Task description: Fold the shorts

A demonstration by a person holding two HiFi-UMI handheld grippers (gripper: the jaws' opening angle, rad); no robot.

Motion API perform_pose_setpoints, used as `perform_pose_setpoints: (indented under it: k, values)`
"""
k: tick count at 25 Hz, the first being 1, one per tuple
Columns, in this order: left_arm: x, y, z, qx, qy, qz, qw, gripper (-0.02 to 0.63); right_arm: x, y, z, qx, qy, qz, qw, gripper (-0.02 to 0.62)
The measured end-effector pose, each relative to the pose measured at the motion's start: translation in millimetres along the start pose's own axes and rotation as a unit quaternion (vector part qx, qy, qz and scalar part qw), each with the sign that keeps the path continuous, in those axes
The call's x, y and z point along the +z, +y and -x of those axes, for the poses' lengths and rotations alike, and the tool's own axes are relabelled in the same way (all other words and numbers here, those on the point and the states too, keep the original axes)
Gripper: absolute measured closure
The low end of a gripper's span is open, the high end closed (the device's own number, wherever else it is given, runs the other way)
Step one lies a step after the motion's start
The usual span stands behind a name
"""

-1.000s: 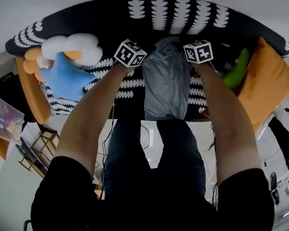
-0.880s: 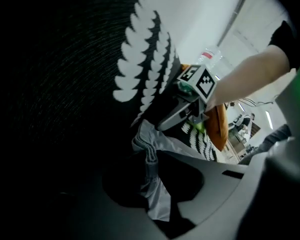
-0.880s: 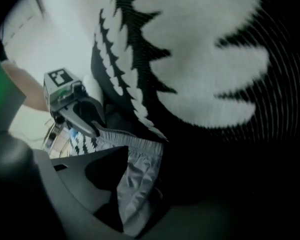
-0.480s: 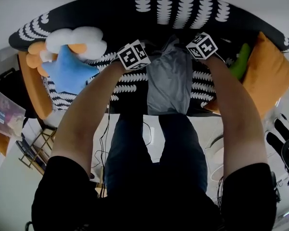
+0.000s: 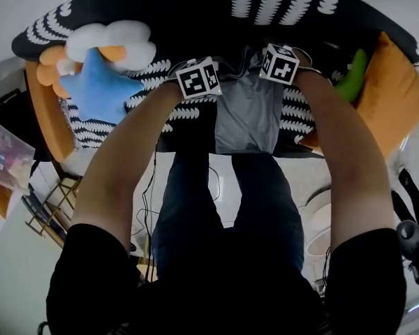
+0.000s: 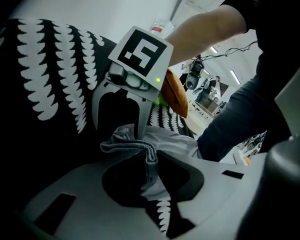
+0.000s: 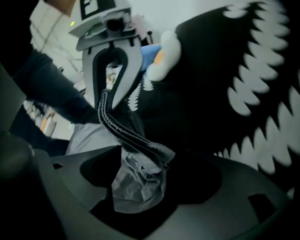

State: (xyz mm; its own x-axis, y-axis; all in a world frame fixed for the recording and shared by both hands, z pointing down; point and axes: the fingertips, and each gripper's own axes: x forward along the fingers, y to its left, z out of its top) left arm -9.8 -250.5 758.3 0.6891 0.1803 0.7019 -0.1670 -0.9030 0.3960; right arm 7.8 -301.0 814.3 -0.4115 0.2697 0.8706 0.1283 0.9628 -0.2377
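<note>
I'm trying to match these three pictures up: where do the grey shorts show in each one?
Head view: the shorts are at upper centre, reaching the near edge of the black cover with white marks.
Left gripper view: bunched at lower centre, spreading to the right.
Right gripper view: crumpled at bottom centre, with the waistband running up-left.
Shared landmark: the cover, seen in all three.

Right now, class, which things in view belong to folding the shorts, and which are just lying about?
Belonging to the job:
- grey fabric shorts
- left gripper, shut on them
- right gripper, jaws just opening, shorts between them
- black-and-white patterned cover underneath

Lying about:
- blue star-shaped plush toy
- green plush toy
- orange cushion
</note>
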Motion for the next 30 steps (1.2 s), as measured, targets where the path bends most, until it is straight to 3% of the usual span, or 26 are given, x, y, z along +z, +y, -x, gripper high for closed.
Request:
perform_pose_setpoints:
  k: [3, 6, 9, 16, 22, 30]
  values:
    - [1.0, -8.1, 0.1, -0.002, 0.004, -0.015, 0.9999, 0.528, 4.6, 19.9, -13.3, 0.030, 0.047, 0.125, 0.991, 0.236]
    - [-0.1, -14.1, 2.1, -0.001, 0.011, -0.036, 0.9993, 0.528, 1.2, 35.3, -27.3, 0.060, 0.098, 0.241, 0.964, 0.227]
    - [-2.9, -20.7, 4.6, 0.002, 0.016, -0.055, 0.9983, 0.528, -2.5, 39.3, -35.8, 0.075, 0.128, 0.295, 0.944, 0.238]
    - [-9.1, -25.6, 9.1, 0.012, 0.013, -0.060, 0.9980, 0.528, -22.5, 31.5, -30.1, 0.090, 0.157, 0.281, 0.943, 0.370]
    - [-15.8, -23.5, 18.6, 0.024, 0.011, -0.054, 0.9982, 0.528, -25.6, 34.4, -15.3, 0.088, 0.161, 0.237, 0.954, 0.463]
    - [-16.1, -35.0, 22.2, 0.023, 0.014, -0.058, 0.9979, 0.526, -30.6, 55.6, 8.1, 0.074, 0.156, 0.173, 0.970, 0.529]
